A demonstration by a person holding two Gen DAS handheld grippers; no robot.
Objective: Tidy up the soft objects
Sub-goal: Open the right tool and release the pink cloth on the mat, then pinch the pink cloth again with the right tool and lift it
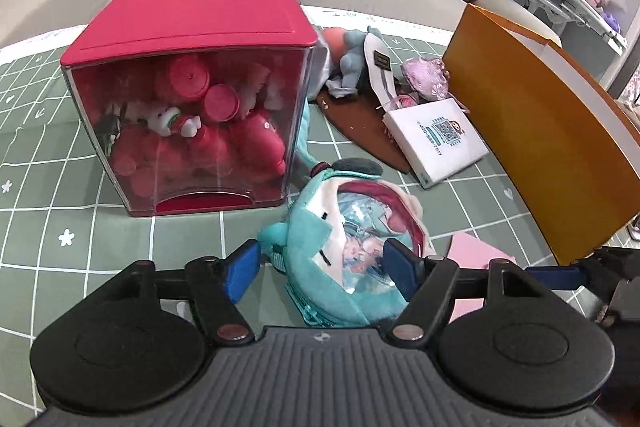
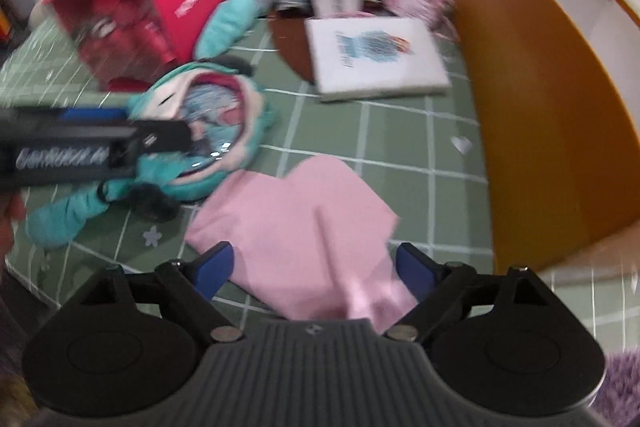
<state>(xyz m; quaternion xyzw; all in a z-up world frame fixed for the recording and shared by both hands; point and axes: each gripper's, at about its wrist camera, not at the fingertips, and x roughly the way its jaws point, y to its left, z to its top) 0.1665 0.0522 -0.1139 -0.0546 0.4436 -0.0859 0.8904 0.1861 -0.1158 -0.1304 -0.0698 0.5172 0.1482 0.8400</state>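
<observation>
With both tools spread wide and gripping nothing, you have two soft items below you on the green gridded tablecloth point(image 1: 48, 163). The left gripper point(image 1: 320, 267) straddles the teal plush pouch point(image 1: 340, 235), which lies just beside the red box point(image 1: 188, 99); the right gripper point(image 2: 316, 267) stands over the pink cloth point(image 2: 296, 223). Expect these faults: the pouch's glossy clear window may let a pad slide off; the cloth may be pinched by one layer only and unfold when lifted; and the two tools, working close together, may collide. The orange bag point(image 2: 548, 99) stands near on your right
</observation>
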